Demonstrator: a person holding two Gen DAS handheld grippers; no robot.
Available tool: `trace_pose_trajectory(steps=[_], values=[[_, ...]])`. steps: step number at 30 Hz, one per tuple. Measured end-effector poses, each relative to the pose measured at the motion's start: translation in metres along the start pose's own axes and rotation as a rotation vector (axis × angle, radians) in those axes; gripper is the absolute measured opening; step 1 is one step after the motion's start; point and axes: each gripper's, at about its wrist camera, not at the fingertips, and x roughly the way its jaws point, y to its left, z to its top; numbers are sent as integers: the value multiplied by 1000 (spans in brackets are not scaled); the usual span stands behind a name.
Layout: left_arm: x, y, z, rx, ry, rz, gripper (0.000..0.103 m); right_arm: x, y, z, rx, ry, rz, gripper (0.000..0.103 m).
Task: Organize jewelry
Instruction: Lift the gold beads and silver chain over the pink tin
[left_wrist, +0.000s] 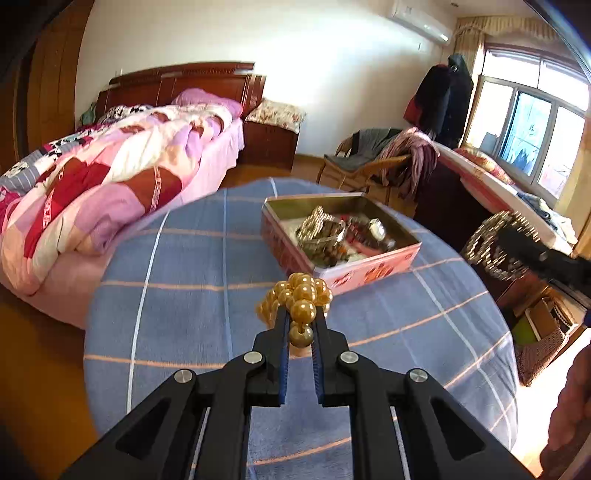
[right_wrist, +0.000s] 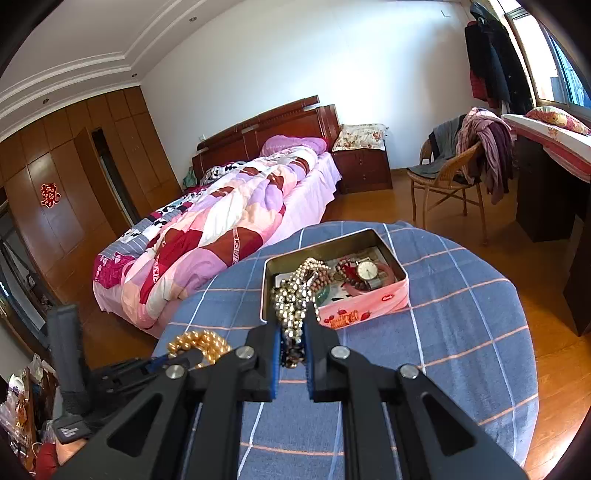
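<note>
A pink tin box (left_wrist: 369, 271) stands open on the round table with the blue checked cloth (left_wrist: 192, 295); it holds a watch (right_wrist: 367, 271), beads and other jewelry. My left gripper (left_wrist: 301, 314) is shut on a gold bead string (left_wrist: 303, 295), held above the cloth in front of the box. My right gripper (right_wrist: 293, 321) is shut on a silver bead string (right_wrist: 291, 299), held near the box's front left corner (right_wrist: 266, 317). The left gripper with the gold beads (right_wrist: 199, 345) shows at the lower left of the right wrist view. The right gripper with silver beads (left_wrist: 495, 243) shows at the right of the left wrist view.
A bed with a patchwork quilt (right_wrist: 221, 225) stands left of the table. A wicker chair with clothes (right_wrist: 454, 173) and a dark desk (right_wrist: 546, 199) stand at the right. A wooden wardrobe (right_wrist: 74, 184) lines the far left wall.
</note>
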Motion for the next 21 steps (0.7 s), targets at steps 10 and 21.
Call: trace_pose_trajectory(steps=[10, 21], values=[[-8, -13, 18, 23, -48, 9, 10, -5, -5, 6, 1, -28, -18, 13], [2, -39, 31, 53, -65, -38, 10, -6, -17, 11, 5, -44, -66, 13]])
